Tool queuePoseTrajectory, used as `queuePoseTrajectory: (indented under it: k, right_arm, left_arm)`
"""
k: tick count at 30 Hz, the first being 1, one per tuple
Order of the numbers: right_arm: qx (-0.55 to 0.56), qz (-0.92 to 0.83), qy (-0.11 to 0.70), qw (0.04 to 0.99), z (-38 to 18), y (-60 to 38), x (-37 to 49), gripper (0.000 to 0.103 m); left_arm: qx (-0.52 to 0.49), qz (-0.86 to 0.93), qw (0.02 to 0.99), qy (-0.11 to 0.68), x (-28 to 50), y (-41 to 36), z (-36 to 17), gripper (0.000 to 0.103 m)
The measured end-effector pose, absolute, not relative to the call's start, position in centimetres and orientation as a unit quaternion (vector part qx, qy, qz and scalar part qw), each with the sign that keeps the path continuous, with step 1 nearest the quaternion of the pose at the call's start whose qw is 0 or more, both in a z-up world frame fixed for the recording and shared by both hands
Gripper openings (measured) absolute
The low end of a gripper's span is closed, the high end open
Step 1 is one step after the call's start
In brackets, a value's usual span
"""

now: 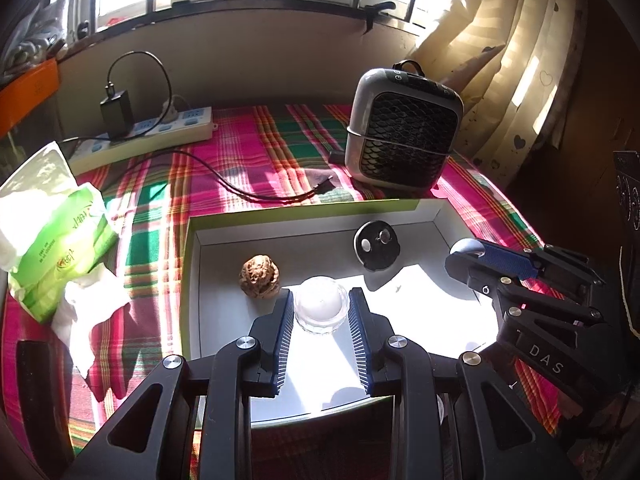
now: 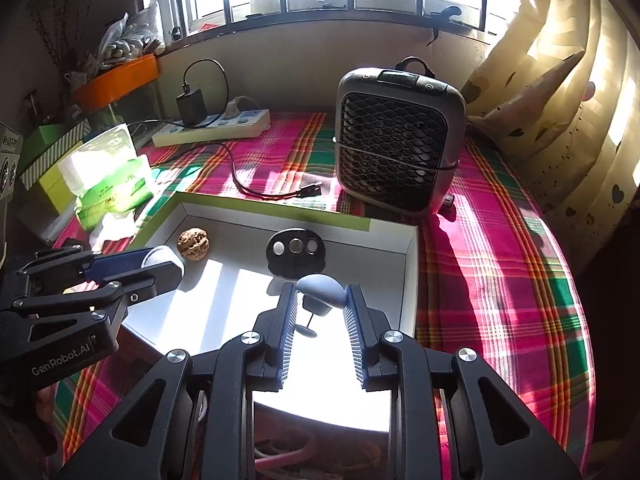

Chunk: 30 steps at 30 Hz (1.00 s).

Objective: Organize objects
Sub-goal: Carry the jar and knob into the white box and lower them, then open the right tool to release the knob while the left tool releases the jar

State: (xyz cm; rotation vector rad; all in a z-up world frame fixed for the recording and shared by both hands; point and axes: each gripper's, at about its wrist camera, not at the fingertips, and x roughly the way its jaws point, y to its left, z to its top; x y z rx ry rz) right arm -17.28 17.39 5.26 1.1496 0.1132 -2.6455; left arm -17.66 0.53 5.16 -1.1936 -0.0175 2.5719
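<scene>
A shallow white box with a green rim lies on the plaid cloth. In it sit a walnut and a black oval disc with metal studs. My left gripper is shut on a small clear glass candle holder over the box; its side shows in the right wrist view. My right gripper is shut on a grey-blue mushroom-shaped object above the box, also seen in the left wrist view.
A grey desk fan stands behind the box. A power strip with charger and a loose black cable lie at the back. A green tissue pack is at left. Curtains hang at right.
</scene>
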Motion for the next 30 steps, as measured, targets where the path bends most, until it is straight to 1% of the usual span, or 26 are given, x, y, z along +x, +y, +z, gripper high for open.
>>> queuePoseTrajectory:
  k: [17, 30]
  right_arm:
    - [0.431, -0.894, 0.058, 0.112, 2.7, 17.8, -22.2, 0.026]
    - [0.429, -0.893, 0.073, 0.111, 2.1, 17.5, -22.6, 0.026]
  left_arm:
    - [-0.445, 0.884, 0.14, 0.001, -22.4, 1.6, 2.7, 0.025]
    - [-0.444, 0.885, 0.142, 0.01, -23.1, 2.4, 2.1, 0.025]
